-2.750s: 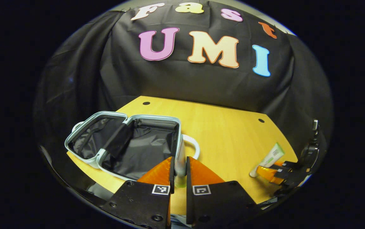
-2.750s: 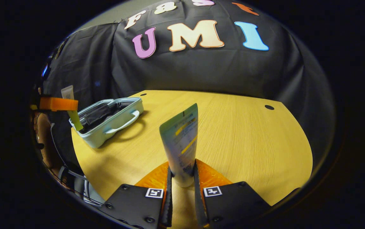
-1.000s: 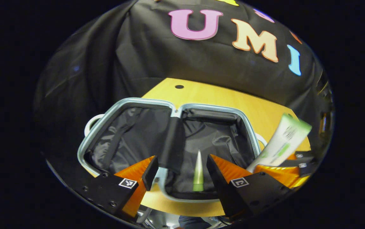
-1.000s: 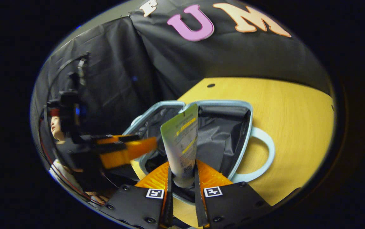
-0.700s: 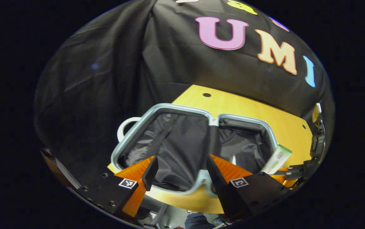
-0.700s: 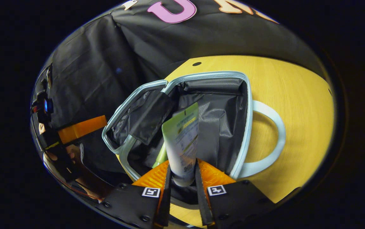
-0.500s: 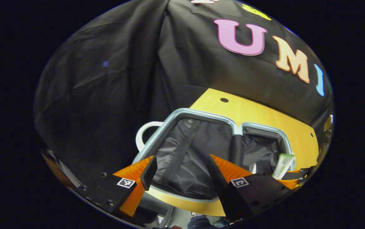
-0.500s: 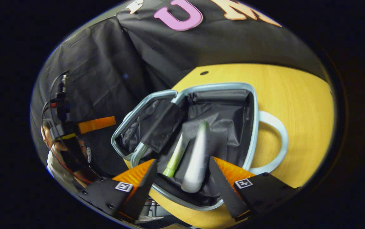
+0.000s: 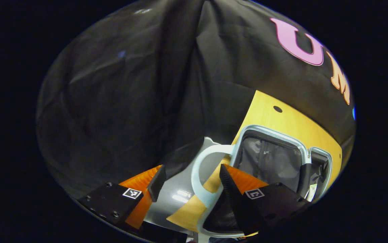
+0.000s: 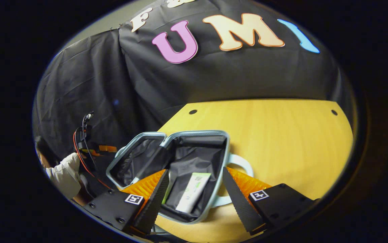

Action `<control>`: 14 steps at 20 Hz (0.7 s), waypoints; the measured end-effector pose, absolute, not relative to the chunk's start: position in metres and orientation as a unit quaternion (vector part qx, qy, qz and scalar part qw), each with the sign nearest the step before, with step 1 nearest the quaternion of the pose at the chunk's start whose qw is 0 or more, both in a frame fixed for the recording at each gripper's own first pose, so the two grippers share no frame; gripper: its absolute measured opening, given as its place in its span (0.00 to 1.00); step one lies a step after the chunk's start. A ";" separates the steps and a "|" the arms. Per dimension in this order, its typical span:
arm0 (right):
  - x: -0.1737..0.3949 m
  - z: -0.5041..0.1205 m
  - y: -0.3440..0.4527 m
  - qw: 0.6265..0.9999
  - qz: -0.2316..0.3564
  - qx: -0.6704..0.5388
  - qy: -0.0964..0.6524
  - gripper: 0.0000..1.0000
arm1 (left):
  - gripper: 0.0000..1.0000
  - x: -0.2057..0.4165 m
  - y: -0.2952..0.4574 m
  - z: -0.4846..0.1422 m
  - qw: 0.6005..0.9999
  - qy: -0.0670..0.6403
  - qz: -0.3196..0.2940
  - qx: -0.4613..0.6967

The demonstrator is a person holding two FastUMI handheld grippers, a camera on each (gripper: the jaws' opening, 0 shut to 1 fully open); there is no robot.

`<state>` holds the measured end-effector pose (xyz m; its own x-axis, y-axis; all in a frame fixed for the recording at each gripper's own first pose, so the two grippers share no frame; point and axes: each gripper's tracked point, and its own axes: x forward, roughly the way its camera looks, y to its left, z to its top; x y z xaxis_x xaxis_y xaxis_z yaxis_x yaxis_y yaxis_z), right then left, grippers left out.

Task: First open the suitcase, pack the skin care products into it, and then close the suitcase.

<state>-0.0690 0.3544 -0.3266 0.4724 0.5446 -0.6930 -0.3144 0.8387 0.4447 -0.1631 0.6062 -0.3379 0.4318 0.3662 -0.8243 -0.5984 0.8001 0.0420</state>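
Right gripper view, left to right: at the lower left edge a person in a white sleeve (image 10: 63, 177), w/ the left gripper (image 10: 104, 149) just right of it, small and far off, its finger spread too small to read there. Centre-bottom, the suitcase (image 10: 218, 135) lies open flat on the wooden table (image 10: 281, 141), both black-lined halves up, pale frame around each. A white-and-green tube (image 10: 192, 192) lies inside the right half, cap end toward the camera; a thin sliver of a second, green tube (image 10: 165, 196) peeks beside it, mostly hidden by a finger. The right gripper (image 10: 194, 199) hangs above that half, fingers wide apart, holding nothing. One suitcase handle (image 10: 244, 165) loops out at the case's right side onto the table.

Left gripper view, left to right: black booth cloth (image 9: 129, 101) across the upper left; bottom centre, the left gripper (image 9: 188, 180), fingers spread wide and empty, framing the case's other handle (image 9: 199, 179), which sticks out over the table edge w/o visible contact. Lower right, the open suitcase (image 9: 271, 133) w/ a bit of a white tube (image 9: 312, 193) at its far-right rim.
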 end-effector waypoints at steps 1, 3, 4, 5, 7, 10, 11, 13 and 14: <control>-0.065 -0.324 0.348 0.854 0.246 0.118 0.443 0.98 | 0.94 -0.164 0.609 -0.350 0.830 0.464 0.278 -0.141; -0.056 -0.314 0.335 0.866 0.233 0.104 0.430 0.98 | 0.84 -0.166 0.612 -0.371 0.817 0.491 0.263 -0.153; -0.050 -0.308 0.327 0.874 0.224 0.098 0.420 0.98 | 0.81 -0.164 0.616 -0.382 0.813 0.499 0.259 -0.151; -0.045 -0.303 0.320 0.881 0.217 0.093 0.410 0.98 | 0.73 -0.163 0.615 -0.389 0.809 0.507 0.255 -0.154; -0.038 -0.293 0.306 0.894 0.203 0.081 0.391 0.98 | 0.52 -0.158 0.610 -0.398 0.803 0.515 0.245 -0.174; -0.034 -0.288 0.288 0.899 0.203 0.067 0.383 0.98 | 0.19 -0.154 0.603 -0.400 0.800 0.516 0.249 -0.180; -0.031 -0.284 0.281 0.902 0.202 0.061 0.376 0.98 | 0.11 -0.152 0.602 -0.391 0.800 0.512 0.255 -0.182; -0.023 -0.273 0.269 0.914 0.192 0.063 0.352 0.98 | 0.05 -0.147 0.598 -0.376 0.807 0.502 0.258 -0.172; -0.022 -0.268 0.265 0.918 0.191 0.071 0.342 0.98 | 0.03 -0.145 0.601 -0.363 0.816 0.492 0.264 -0.150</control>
<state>-0.0220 0.2646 -0.2676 0.6937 0.3983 -0.6002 -0.3017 0.9173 0.2599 -0.1448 0.6010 -0.3632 0.3772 0.2828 -0.8819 -0.5782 0.8158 0.0143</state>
